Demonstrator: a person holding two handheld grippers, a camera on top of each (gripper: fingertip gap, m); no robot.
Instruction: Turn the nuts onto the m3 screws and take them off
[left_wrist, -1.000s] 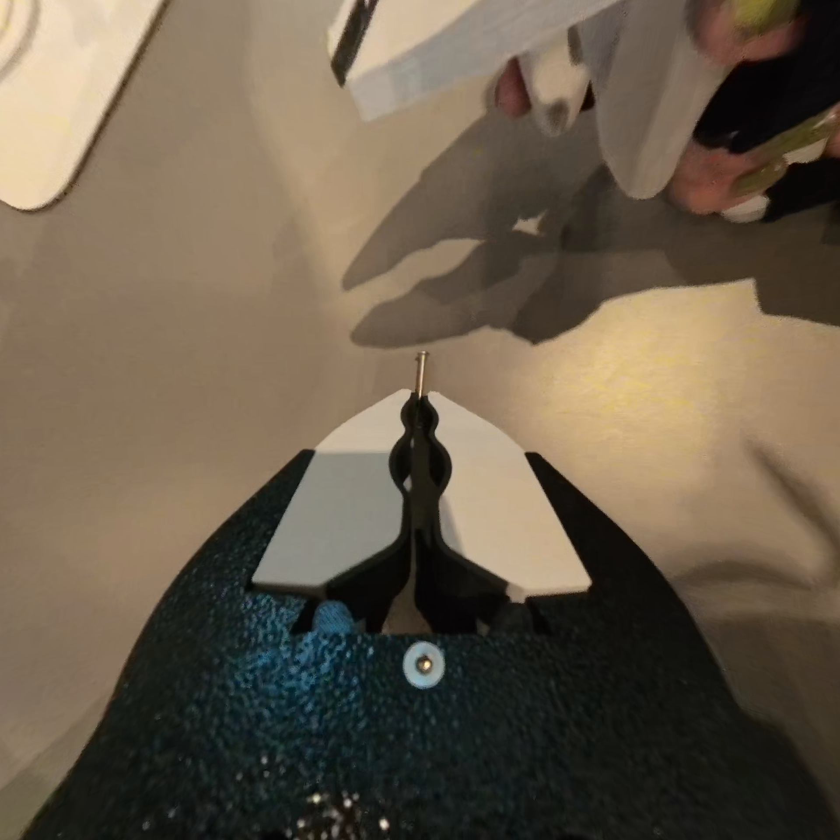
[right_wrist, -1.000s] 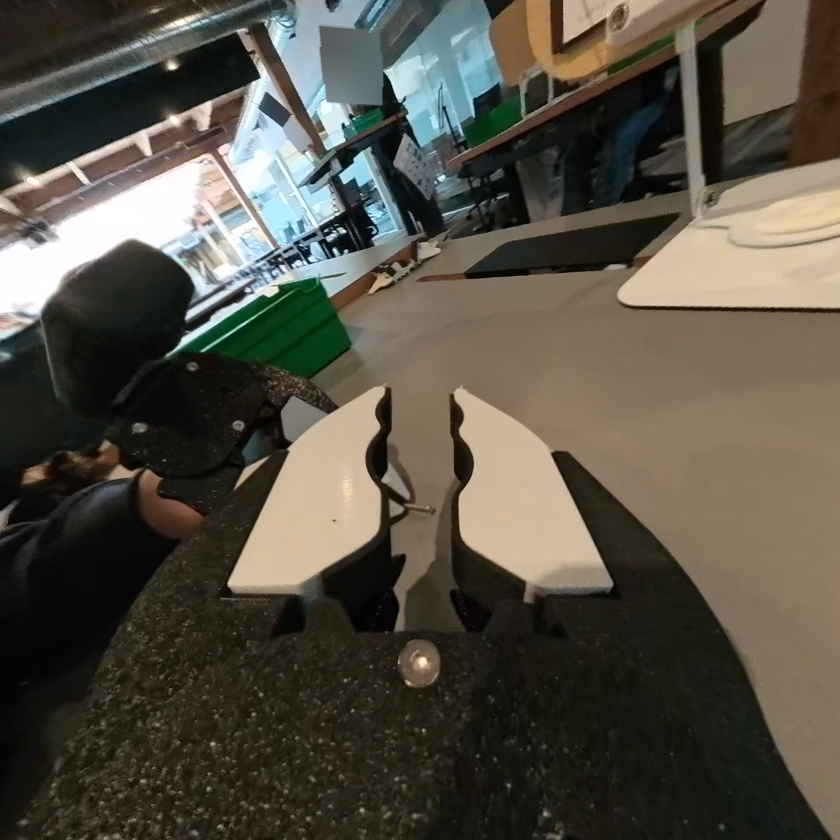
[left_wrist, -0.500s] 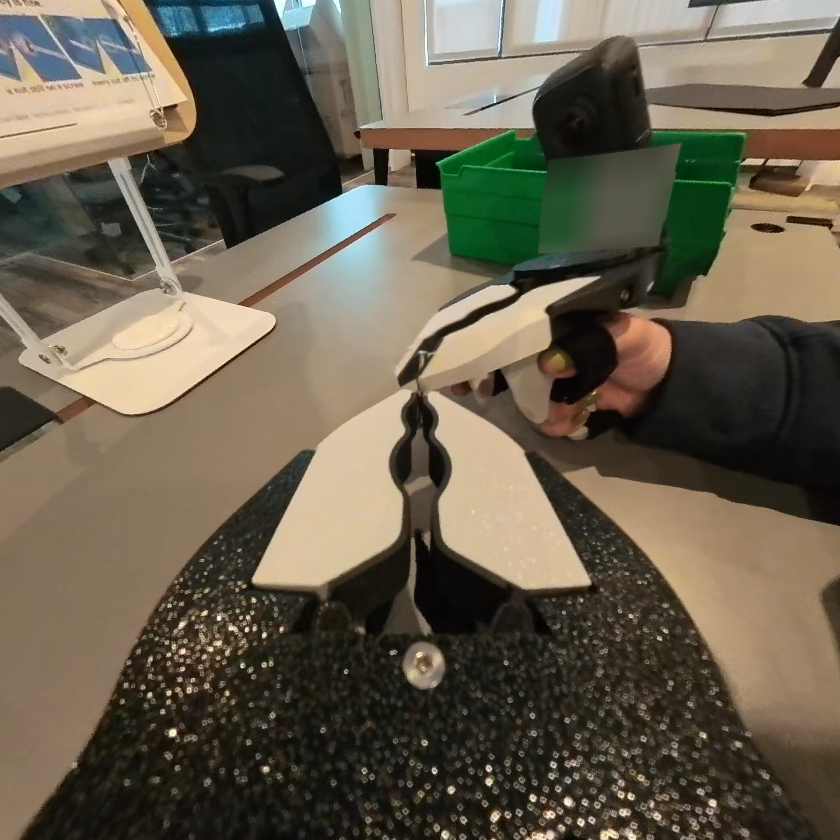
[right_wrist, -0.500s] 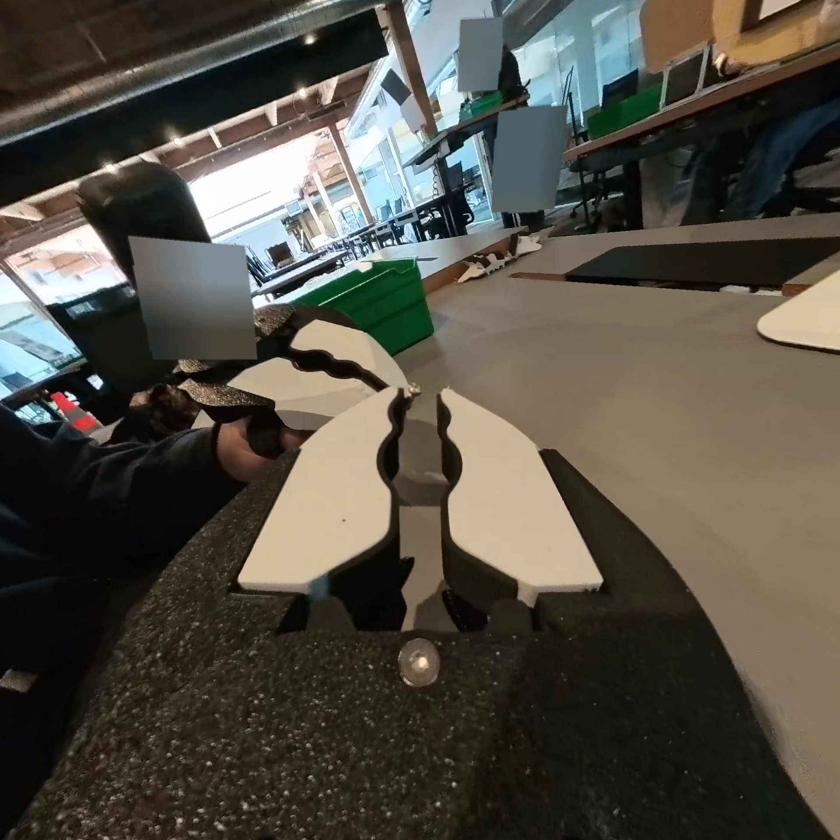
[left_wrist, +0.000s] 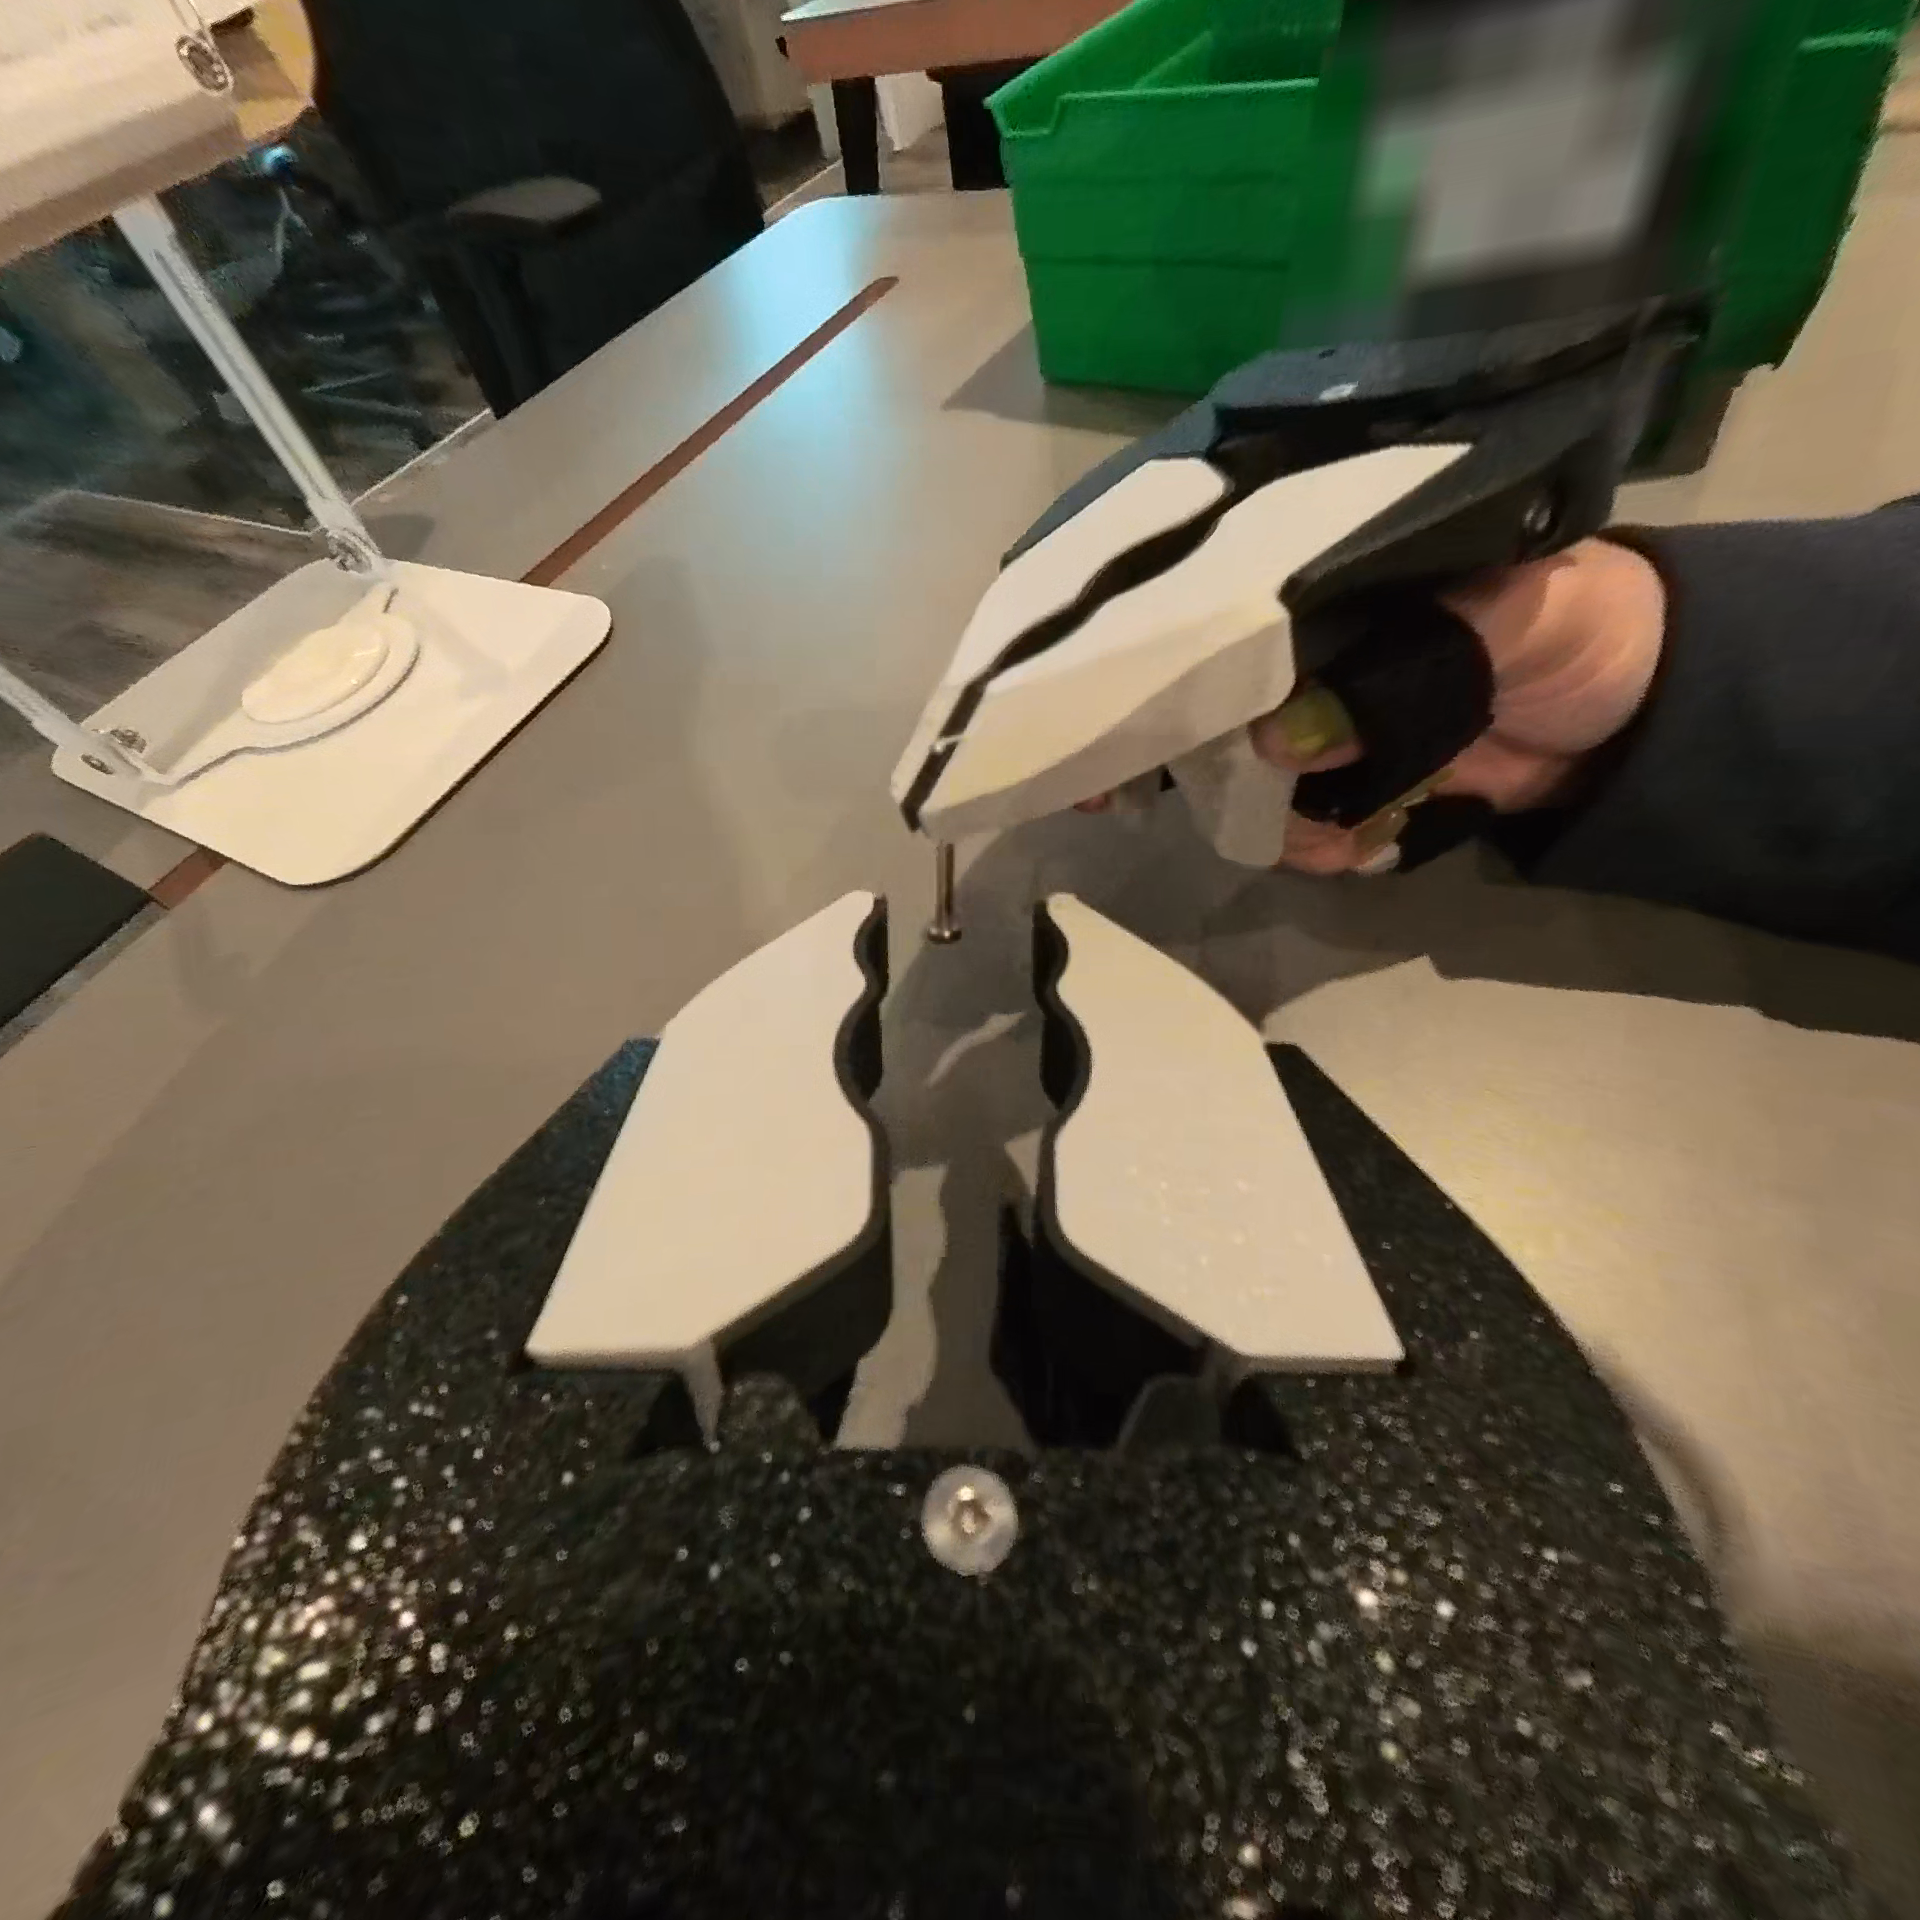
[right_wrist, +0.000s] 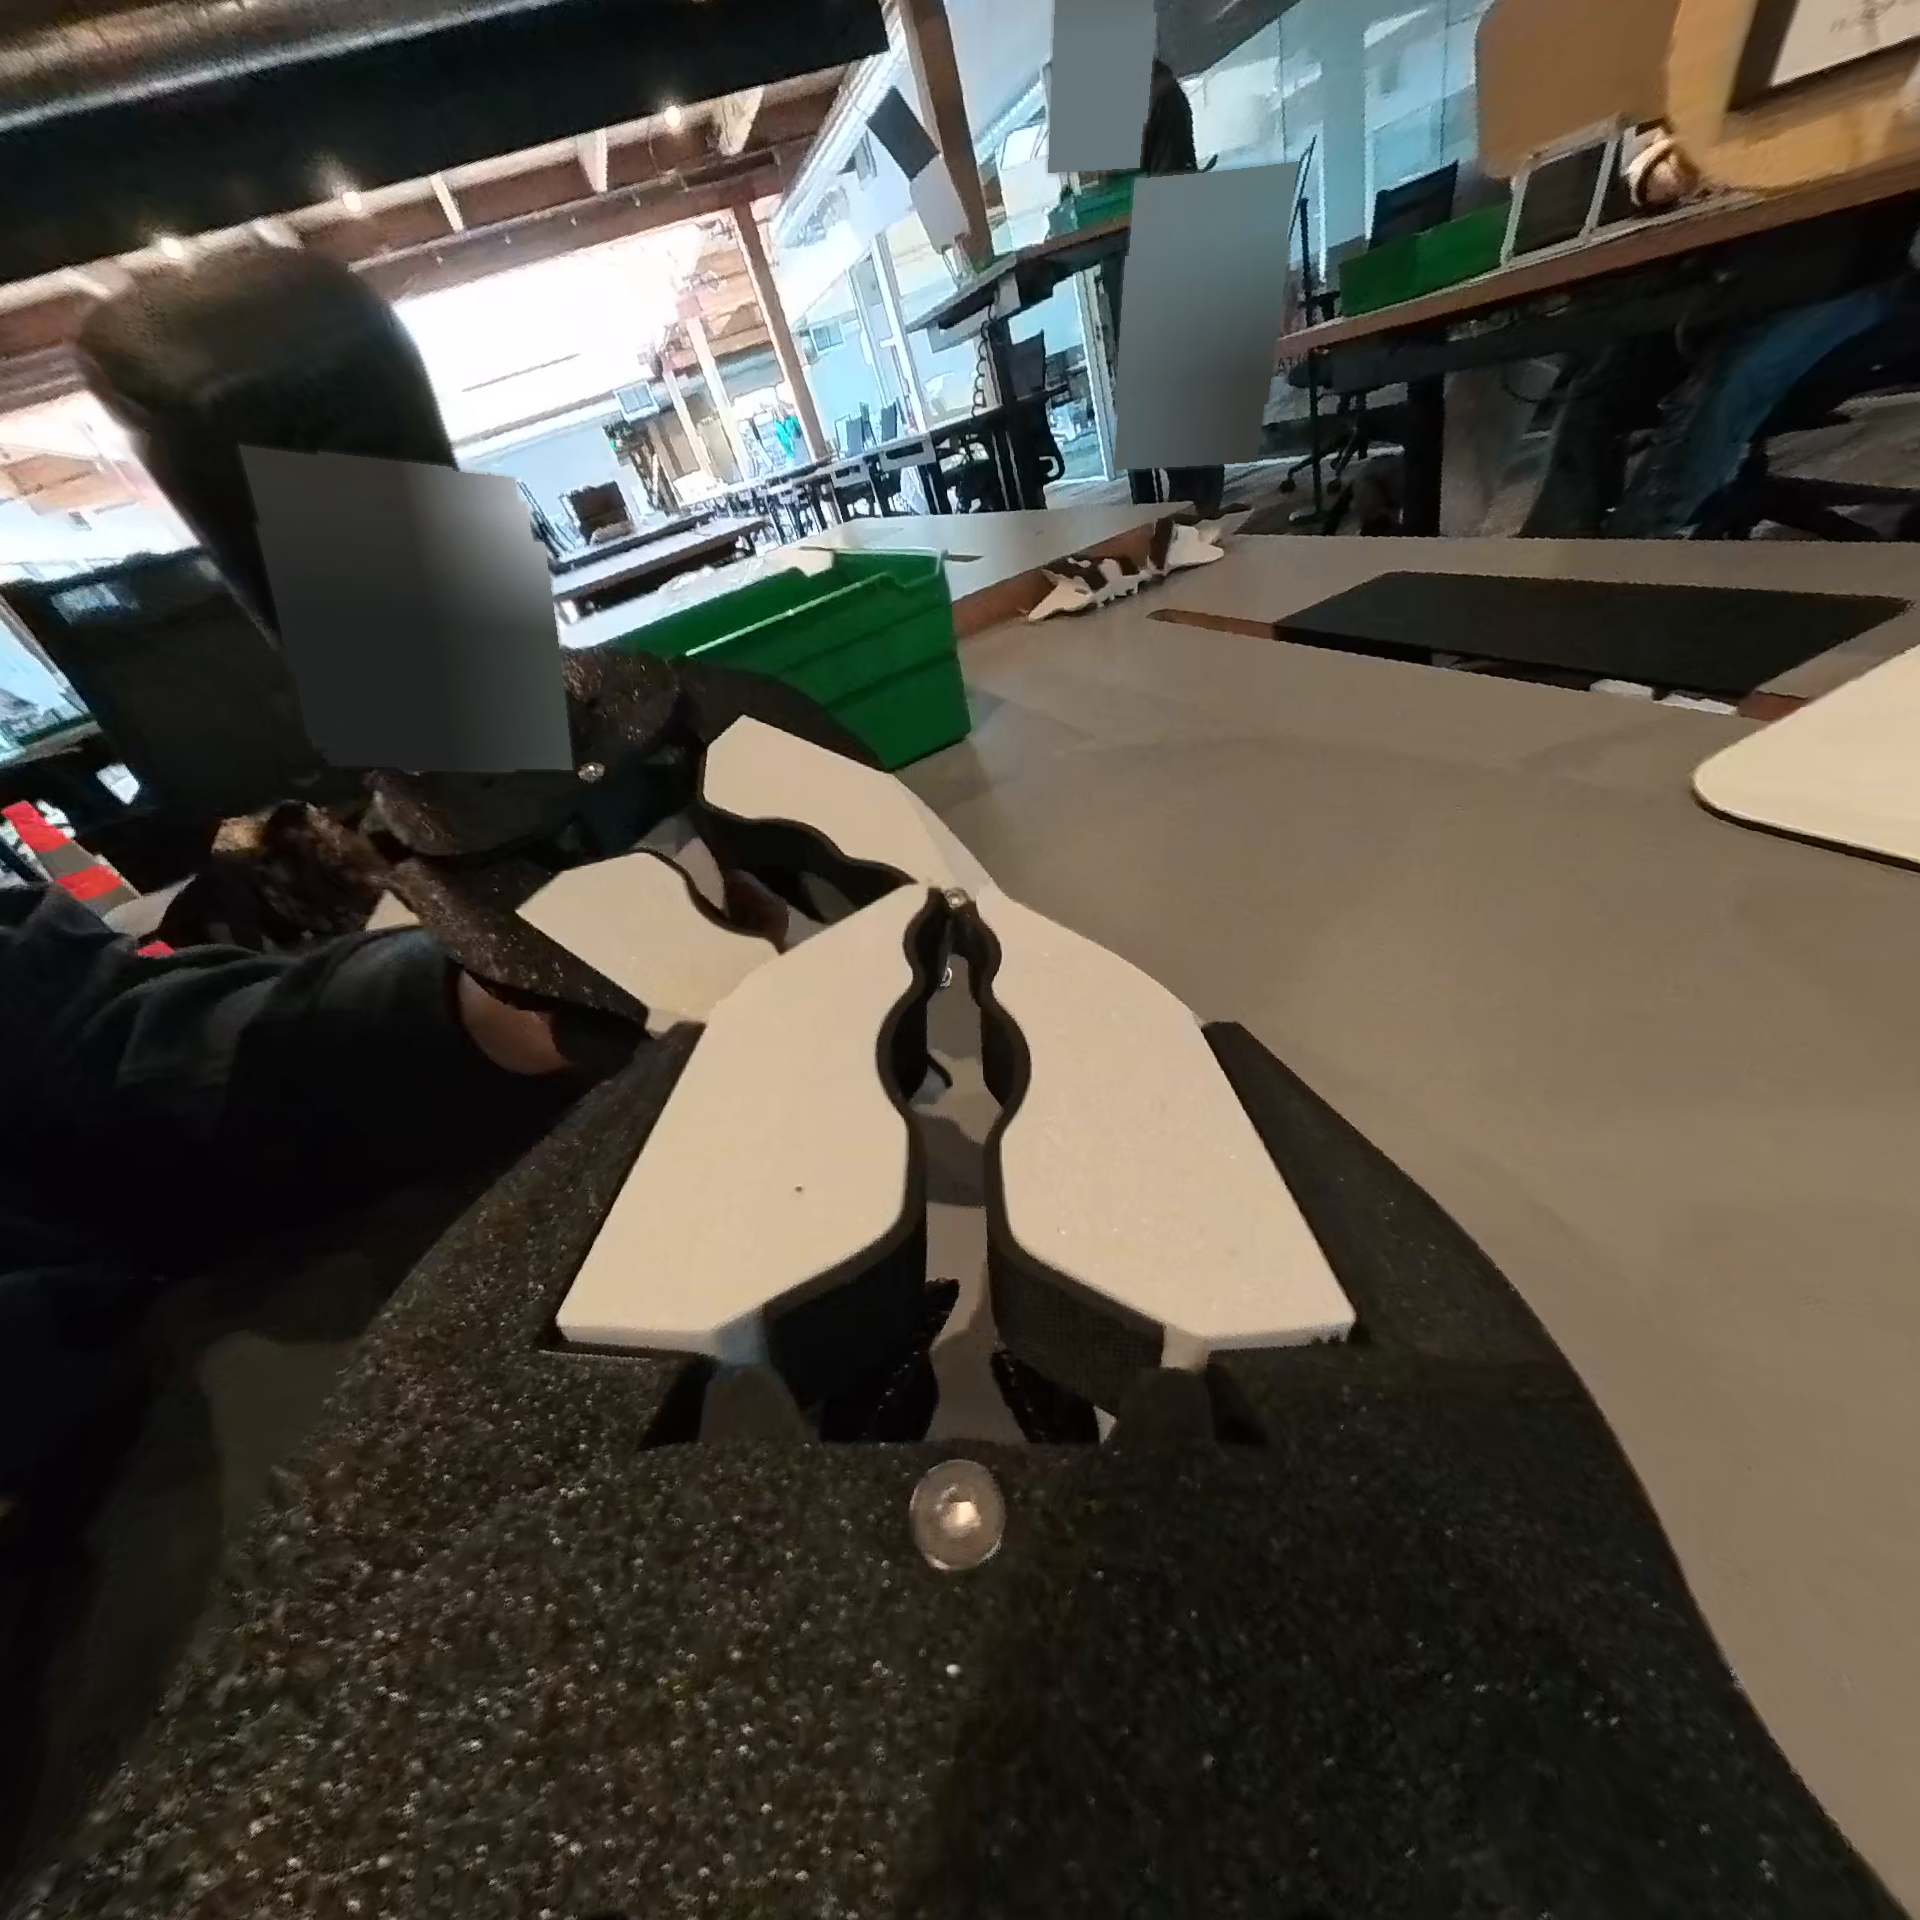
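My left gripper (left_wrist: 961, 912) is open and empty, its two white fingers apart just above the grey table (left_wrist: 416, 1039). A thin m3 screw (left_wrist: 943, 894) hangs head-down between those fingertips without touching them. My right gripper (left_wrist: 920, 808) is shut on the screw's upper end and points down at it from the right. In the right wrist view my right gripper (right_wrist: 951, 904) is shut with a bit of the screw (right_wrist: 954, 896) showing at the tips. The left gripper's white fingers (right_wrist: 800, 790) sit open right behind it. I cannot pick out a nut.
A green bin (left_wrist: 1195, 208) stands at the back of the table and also shows in the right wrist view (right_wrist: 862, 665). A white stand base (left_wrist: 343, 717) sits to the left. A black mat (right_wrist: 1579, 634) lies far off to the right. My two grippers' fingertips are within a few centimetres of each other. The white stand base (left_wrist: 343, 717) is about 30 cm from both grippers' fingertips.
My left gripper, shut on the screw before, has opened and let it go. My right gripper has closed on the screw and now holds it.
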